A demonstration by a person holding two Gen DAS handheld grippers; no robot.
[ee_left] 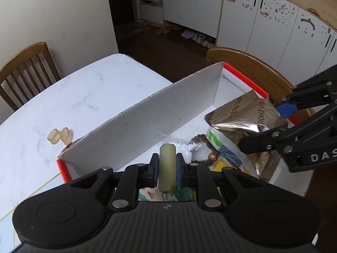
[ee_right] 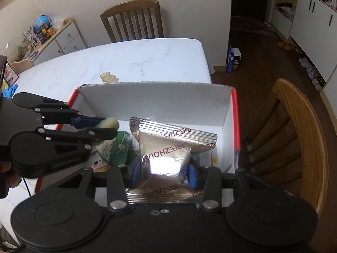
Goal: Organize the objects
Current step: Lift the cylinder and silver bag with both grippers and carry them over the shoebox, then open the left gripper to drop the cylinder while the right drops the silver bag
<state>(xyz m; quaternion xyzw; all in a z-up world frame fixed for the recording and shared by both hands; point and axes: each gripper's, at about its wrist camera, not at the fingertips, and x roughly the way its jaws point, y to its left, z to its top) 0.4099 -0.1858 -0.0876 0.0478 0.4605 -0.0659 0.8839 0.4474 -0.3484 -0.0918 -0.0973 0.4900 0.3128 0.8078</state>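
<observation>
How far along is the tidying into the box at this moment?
Done: a few packets already lie in the box. In hand: the left gripper holds a pale cylinder and the right gripper a silver pouch, both over the box. Left: two pale pieces on the table.

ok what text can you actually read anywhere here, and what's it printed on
"ZHOU": on the foil snack packet held in the right gripper; the characters before it are too blurred to read.
"DAS": on the right gripper's black body, cut off at the edge of the left wrist view.
Print on the colourful packets in the box: unreadable.
Cabinet stickers: too small.
</observation>
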